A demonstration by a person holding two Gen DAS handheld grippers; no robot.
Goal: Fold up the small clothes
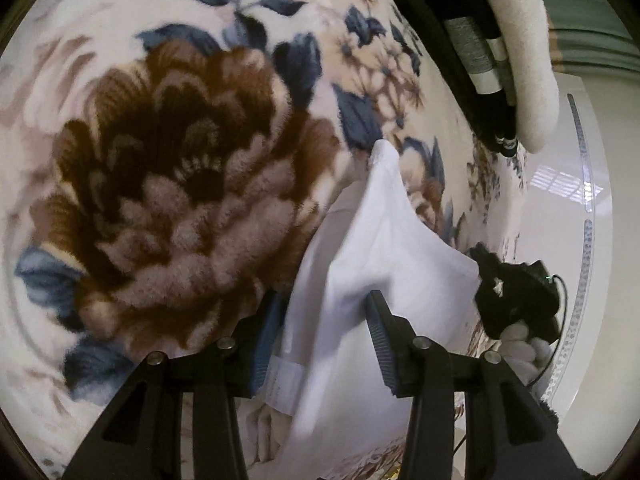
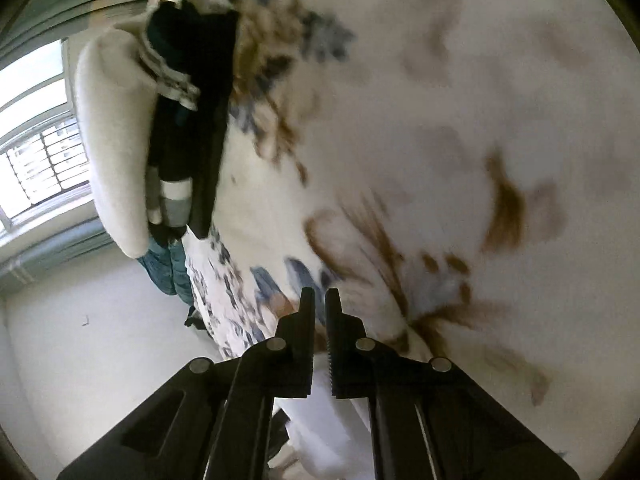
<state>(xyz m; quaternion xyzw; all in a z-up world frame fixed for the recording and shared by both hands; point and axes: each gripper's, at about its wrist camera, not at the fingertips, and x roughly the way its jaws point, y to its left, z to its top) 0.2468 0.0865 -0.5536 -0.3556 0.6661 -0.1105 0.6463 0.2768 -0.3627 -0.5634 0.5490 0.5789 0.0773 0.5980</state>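
White garment (image 1: pixel 372 280) draped on floral blanket (image 1: pixel 168 168), between parted jaws of left gripper (image 1: pixel 320 328) — pads not visibly pressing. Right gripper (image 2: pixel 319 312) nearly clenched, white cloth below, grip unclear — blurred. Folded pile (image 1: pixel 480 48) partly cut off.

One white garment (image 1: pixel 384 248), one floral blanket (image 1: pixel 168 168), one stack of folded clothes (image 1: pixel 480 40) (items uncountable).

Bed under floral fleece blanket (image 1: pixel 168 184) (brown and blue blooms). White garment (image 1: pixel 380 264) lies near right; folded dark and cream stack (image 1: pixel 484 52) far right.
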